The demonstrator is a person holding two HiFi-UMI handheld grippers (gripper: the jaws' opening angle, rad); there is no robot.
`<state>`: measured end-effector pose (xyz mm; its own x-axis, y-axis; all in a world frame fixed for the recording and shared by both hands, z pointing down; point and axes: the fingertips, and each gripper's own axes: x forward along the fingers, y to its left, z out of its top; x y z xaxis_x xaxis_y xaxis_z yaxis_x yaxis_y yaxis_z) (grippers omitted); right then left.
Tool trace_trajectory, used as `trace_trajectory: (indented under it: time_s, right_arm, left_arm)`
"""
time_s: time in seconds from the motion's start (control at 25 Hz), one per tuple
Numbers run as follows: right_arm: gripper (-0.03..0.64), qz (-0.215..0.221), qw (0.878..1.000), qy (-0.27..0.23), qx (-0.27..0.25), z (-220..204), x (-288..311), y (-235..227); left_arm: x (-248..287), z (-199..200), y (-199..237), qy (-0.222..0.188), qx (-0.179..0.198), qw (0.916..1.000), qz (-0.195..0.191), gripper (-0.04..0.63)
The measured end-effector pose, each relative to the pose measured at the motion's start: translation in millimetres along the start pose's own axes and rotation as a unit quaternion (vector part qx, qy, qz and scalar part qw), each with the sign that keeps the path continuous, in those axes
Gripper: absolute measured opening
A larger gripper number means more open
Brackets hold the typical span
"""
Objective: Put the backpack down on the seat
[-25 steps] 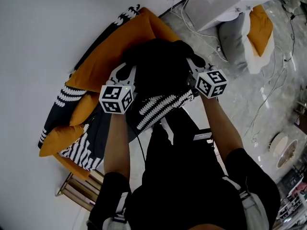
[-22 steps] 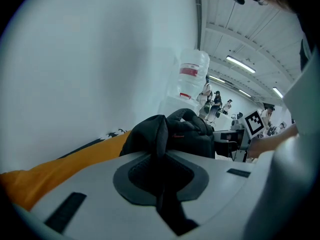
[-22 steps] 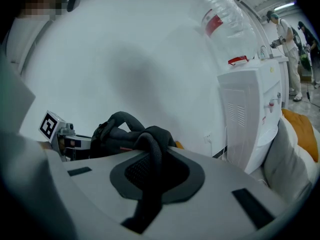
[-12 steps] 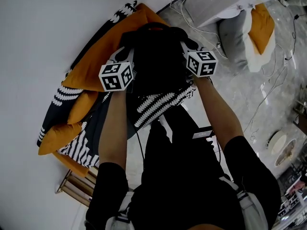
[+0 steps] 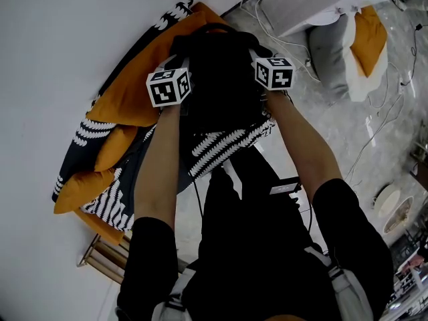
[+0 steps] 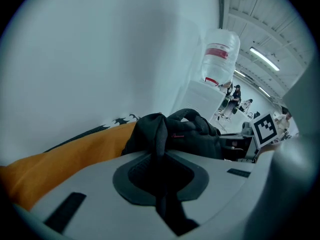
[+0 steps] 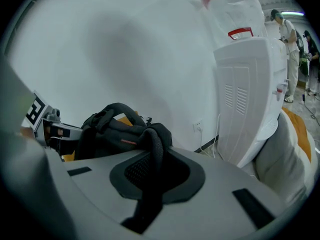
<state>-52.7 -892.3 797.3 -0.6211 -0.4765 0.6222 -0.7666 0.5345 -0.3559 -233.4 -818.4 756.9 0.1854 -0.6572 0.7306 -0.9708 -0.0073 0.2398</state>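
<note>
The left gripper (image 6: 159, 160) has its fingers pressed onto a fold of black cloth that runs up between them to the backpack (image 6: 186, 133), whose bulk sits just beyond the fingertips. The right gripper (image 7: 150, 171) likewise pinches a padded mesh strap (image 7: 156, 144), and the bag's top handle rises past its fingers and to their left. The head view hides both sets of fingers behind the marker cubes and the bag. It alone shows the whole seat (image 5: 127, 95), orange padding on a black-and-white patterned cover against the wall, directly under the bag held between the two hands. From there the bag looks to be low over the orange padding, though I cannot tell whether its base touches it. The left gripper view shows the seat's orange below and left of its fingers. The right gripper view instead shows a white water dispenser (image 7: 250, 89) to the right of its fingers, with a grey cushion (image 7: 282, 156) at its foot.
</note>
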Motion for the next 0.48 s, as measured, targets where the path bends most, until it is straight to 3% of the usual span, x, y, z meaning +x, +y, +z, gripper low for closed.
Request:
trace_trajectory:
  time_s: [0.48]
  right_arm:
    - [0.055, 0.011, 1.0, 0.022, 0.006, -9.9, 1.8, 1.5]
  left_arm:
    - [2.7, -10.7, 5.7, 0.013, -0.003, 0.9999, 0.005, 0.06]
